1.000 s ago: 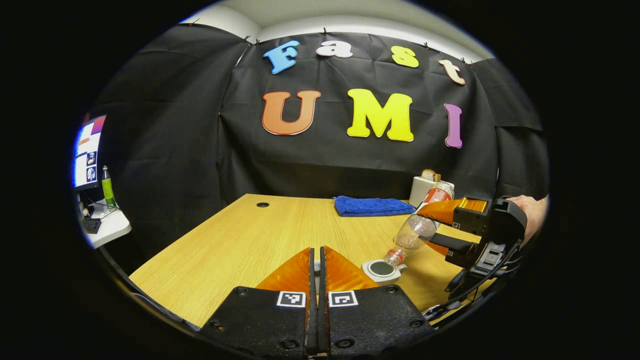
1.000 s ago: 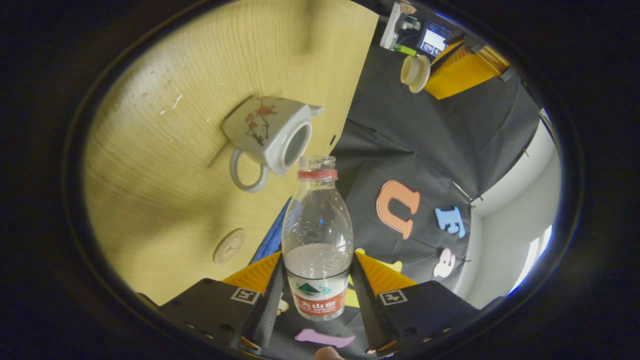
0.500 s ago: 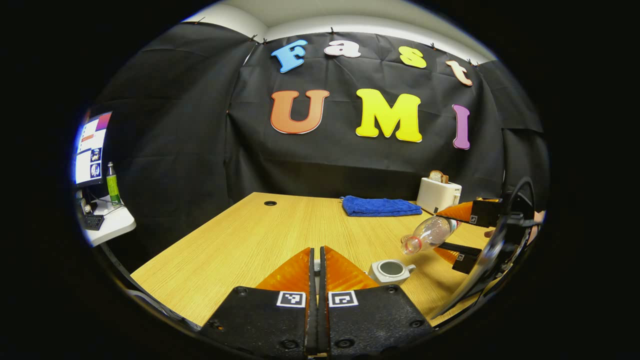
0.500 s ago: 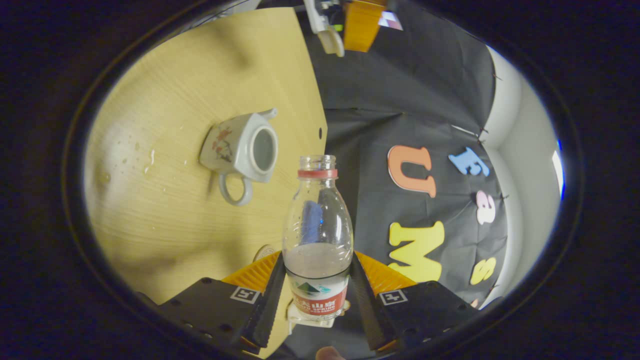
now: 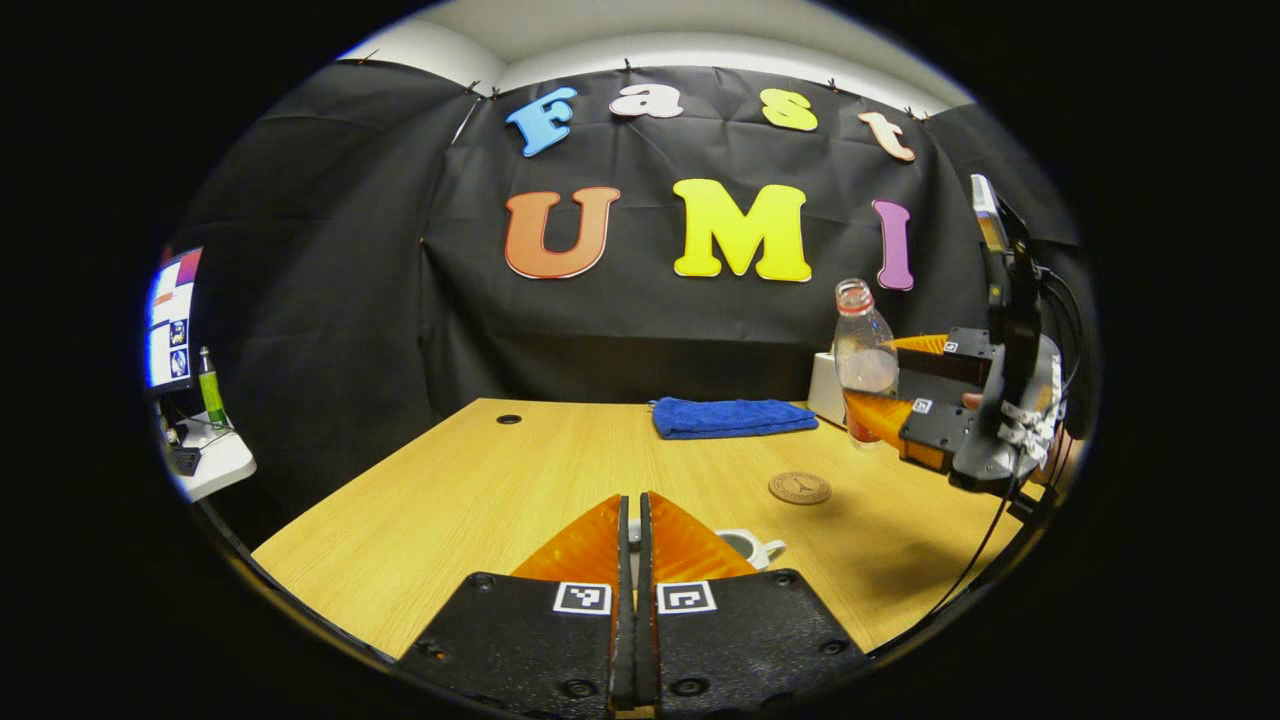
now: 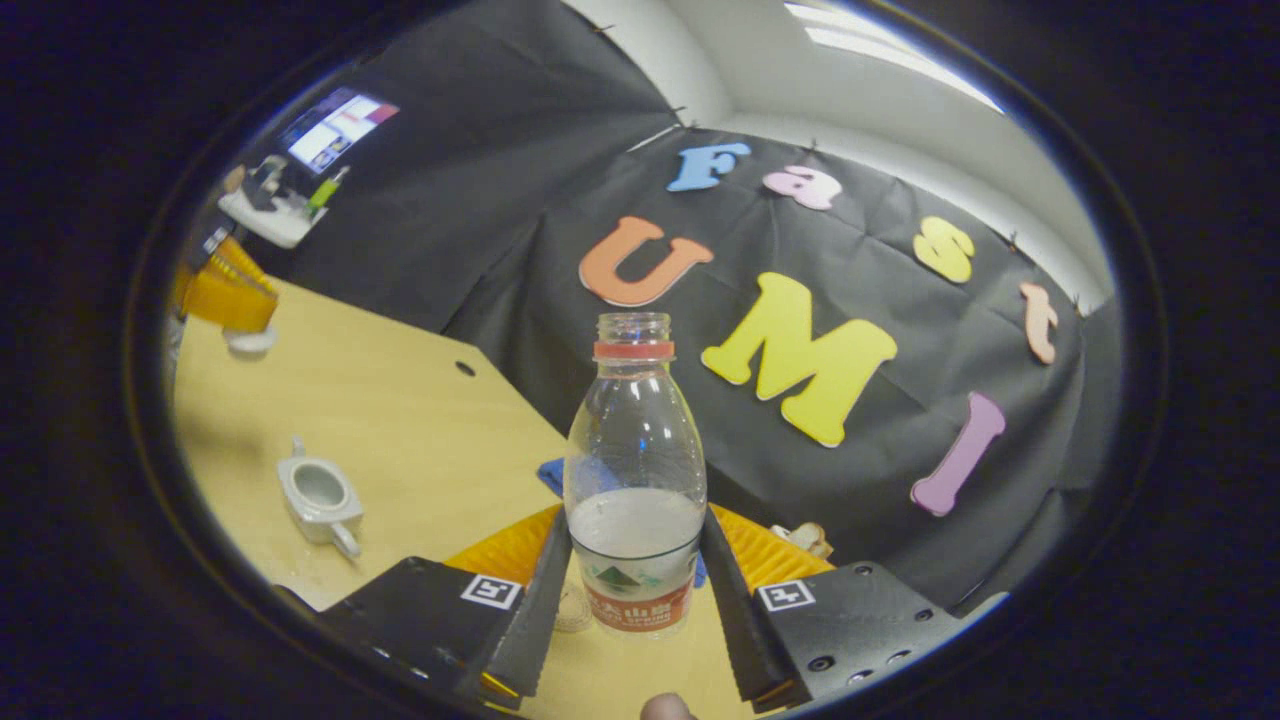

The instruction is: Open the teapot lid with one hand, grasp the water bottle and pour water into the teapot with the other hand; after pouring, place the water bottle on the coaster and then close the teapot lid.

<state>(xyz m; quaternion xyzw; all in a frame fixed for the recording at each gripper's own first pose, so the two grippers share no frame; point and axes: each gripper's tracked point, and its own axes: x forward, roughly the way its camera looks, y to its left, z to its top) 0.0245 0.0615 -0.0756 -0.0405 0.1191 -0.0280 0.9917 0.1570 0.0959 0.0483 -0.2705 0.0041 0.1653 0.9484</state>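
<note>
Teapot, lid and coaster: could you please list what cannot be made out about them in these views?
- Teapot: left gripper view, the left gripper covers most of it; right gripper view, water level too small to read.
- Teapot lid: right gripper view, a small white blur under the left gripper near the edge.
- Coaster: right gripper view, mostly behind the right gripper and water bottle.

Clear glossy plastic water bottle (image 6: 634, 470), glazed white ceramic teapot (image 6: 318, 494), matt wood-grain table (image 5: 480, 490), blue terry cloth (image 5: 732, 417).
</note>
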